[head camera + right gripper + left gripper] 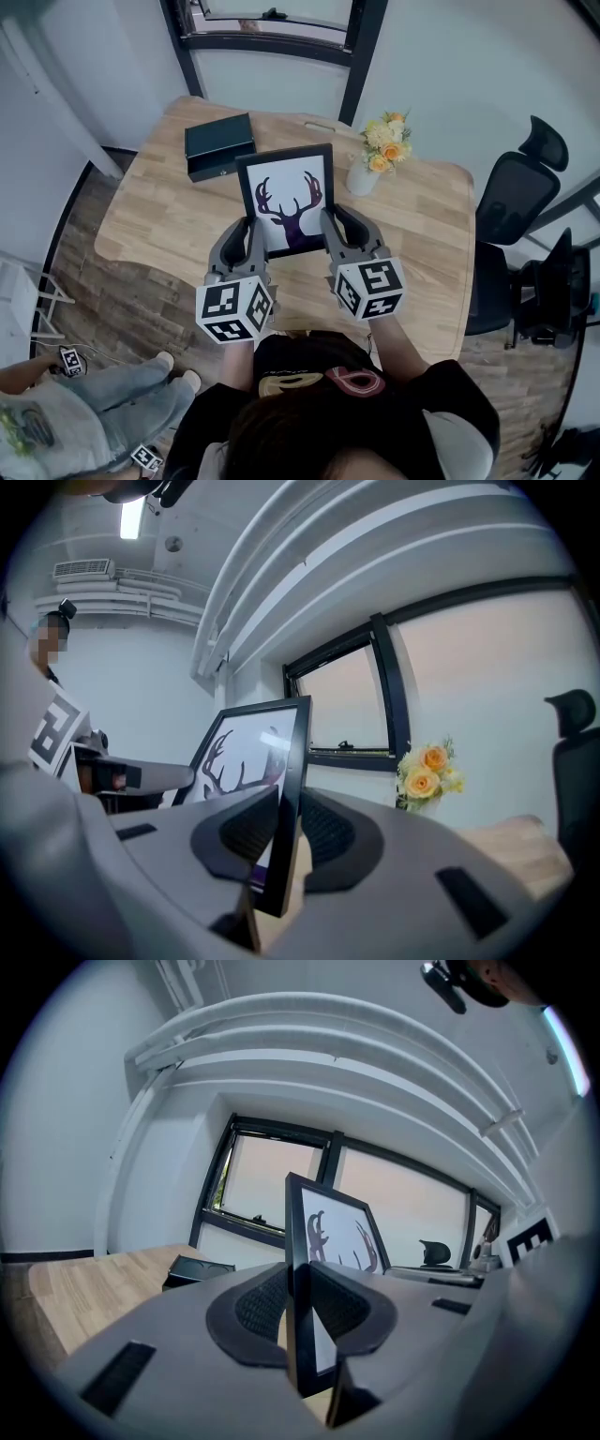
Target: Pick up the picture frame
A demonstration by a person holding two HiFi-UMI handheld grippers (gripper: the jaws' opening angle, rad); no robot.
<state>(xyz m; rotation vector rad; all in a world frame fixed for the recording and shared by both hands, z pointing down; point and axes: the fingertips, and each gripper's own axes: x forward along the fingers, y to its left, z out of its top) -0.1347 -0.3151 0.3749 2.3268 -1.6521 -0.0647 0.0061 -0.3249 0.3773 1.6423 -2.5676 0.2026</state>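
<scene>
My left tongs and right tongs each clamp 1 side of the frame above the tabletop; next, raise both evenly.

Nothing to read here: no word, number or brand anywhere (the picture frame shows only antlers, no lettering).

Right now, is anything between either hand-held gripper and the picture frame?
Nothing visible does. The left hand-held gripper is shut on the left edge of the picture frame, the right hand-held gripper on its right edge. The flower vase and black box sit apart from it.
</scene>
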